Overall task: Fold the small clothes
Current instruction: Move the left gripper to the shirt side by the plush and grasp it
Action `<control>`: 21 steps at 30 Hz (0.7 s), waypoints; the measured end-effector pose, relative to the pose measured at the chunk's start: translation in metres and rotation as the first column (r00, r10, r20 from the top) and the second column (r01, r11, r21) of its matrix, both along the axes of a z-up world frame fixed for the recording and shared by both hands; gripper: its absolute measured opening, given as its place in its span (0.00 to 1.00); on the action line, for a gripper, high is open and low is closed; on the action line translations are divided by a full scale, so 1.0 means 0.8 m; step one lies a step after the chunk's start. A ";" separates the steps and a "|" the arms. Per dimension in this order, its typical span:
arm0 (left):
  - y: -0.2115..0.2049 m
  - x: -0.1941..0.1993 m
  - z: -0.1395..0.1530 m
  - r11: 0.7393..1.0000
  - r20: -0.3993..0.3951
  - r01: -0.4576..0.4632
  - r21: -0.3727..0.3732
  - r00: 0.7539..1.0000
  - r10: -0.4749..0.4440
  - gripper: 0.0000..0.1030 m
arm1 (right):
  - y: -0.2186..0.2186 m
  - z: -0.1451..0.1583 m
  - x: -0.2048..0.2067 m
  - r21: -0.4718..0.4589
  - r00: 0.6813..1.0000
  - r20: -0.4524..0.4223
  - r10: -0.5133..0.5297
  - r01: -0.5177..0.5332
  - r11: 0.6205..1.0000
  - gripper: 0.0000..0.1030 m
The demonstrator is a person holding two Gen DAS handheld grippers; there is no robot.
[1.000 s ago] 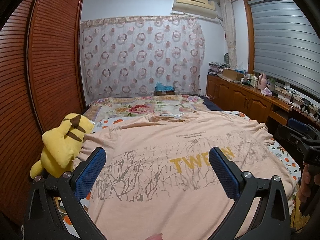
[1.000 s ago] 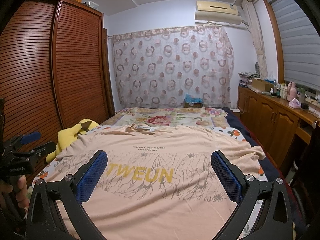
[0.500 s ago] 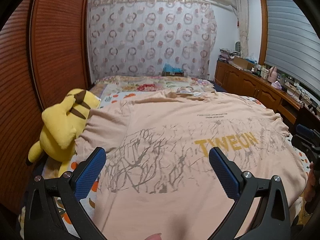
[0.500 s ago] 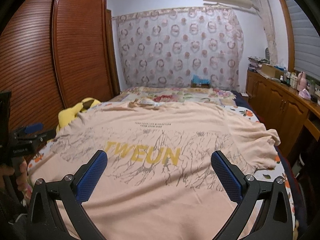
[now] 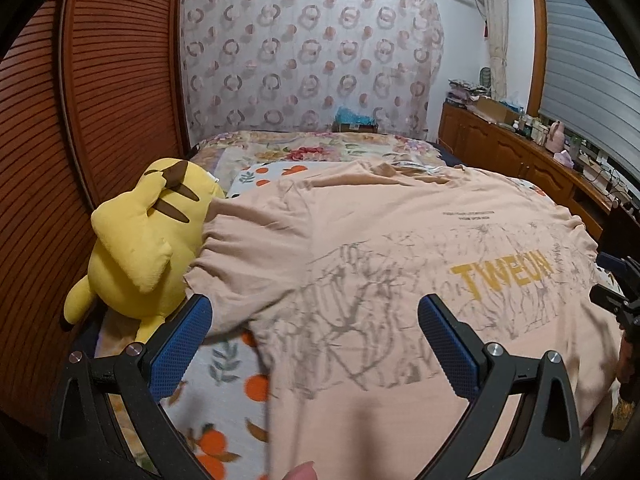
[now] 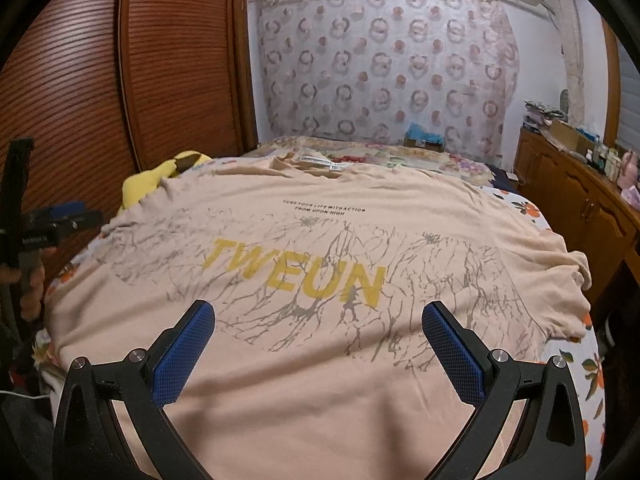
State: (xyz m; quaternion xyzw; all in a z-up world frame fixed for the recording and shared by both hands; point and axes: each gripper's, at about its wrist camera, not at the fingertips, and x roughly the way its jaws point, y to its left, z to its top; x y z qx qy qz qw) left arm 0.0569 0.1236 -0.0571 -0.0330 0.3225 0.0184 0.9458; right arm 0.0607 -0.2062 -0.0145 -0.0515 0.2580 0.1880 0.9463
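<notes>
A peach T-shirt [image 5: 400, 264] with yellow "TWEUN" lettering and grey crack print lies spread flat, front up, on the bed; it also fills the right wrist view [image 6: 320, 280]. Its left sleeve [image 5: 248, 248] is bunched against a plush toy. My left gripper [image 5: 316, 320] is open and empty, above the shirt's lower left part near the side hem. My right gripper [image 6: 318, 324] is open and empty, above the shirt's lower middle, below the lettering. Neither touches the cloth.
A yellow plush toy [image 5: 148, 240] lies at the bed's left edge by the wooden wardrobe doors [image 5: 100, 100]. The bed sheet [image 5: 216, 380] has an orange-fruit print. A wooden cabinet [image 6: 580, 200] with clutter runs along the right wall. A floral quilt [image 5: 320, 148] lies at the far end.
Both grippers have moved lower and closer to the shirt. The left one swung left toward the sleeve and plush toy. Both stayed open.
</notes>
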 end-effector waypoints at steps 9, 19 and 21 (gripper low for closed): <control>0.061 0.033 -0.005 1.000 -0.075 -0.004 -0.005 0.997 0.004 1.00 | 0.006 -0.004 0.007 -0.032 1.000 -0.025 0.011 -0.012 0.999 1.00; 0.134 0.090 -0.042 0.987 -0.216 -0.053 -0.151 0.976 0.020 0.67 | 0.017 -0.003 0.007 -0.070 0.999 -0.044 0.007 -0.010 0.997 1.00; 0.139 0.101 -0.049 0.984 -0.244 -0.062 -0.165 0.969 0.020 0.63 | 0.018 -0.003 0.005 -0.075 0.999 -0.042 0.007 -0.010 0.997 1.00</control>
